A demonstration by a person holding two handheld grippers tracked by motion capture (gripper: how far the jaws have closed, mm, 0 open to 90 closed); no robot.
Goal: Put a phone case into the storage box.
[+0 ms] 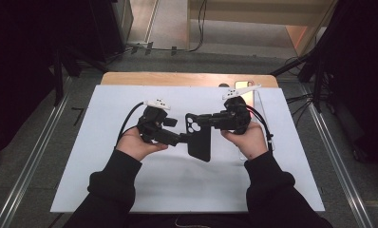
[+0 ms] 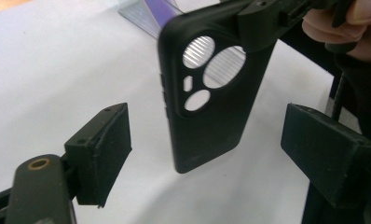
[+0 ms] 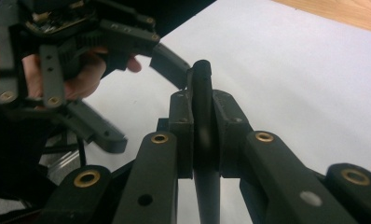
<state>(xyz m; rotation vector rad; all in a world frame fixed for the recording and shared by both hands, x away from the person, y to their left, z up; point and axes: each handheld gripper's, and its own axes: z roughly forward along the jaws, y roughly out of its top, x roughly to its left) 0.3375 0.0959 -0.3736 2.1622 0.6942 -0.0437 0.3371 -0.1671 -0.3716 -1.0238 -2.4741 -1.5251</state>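
A black phone case (image 1: 199, 137) with round camera cut-outs hangs above the white mat, between the two grippers. My right gripper (image 1: 205, 118) is shut on the case's upper end. In the right gripper view its two pads squeeze the thin edge of the case (image 3: 203, 93). My left gripper (image 1: 180, 139) comes in from the left with its jaws wide open. In the left gripper view the case (image 2: 211, 116) hangs beyond and between the two pads (image 2: 102, 149), and neither pad touches it. The left gripper (image 3: 141, 100) also shows in the right gripper view, held in a hand.
A white mat (image 1: 130, 180) covers most of the wooden table (image 1: 177, 78). A flat glossy slab with clear edges (image 1: 260, 107) lies on the mat under the right hand. Rails and dark stands flank the table.
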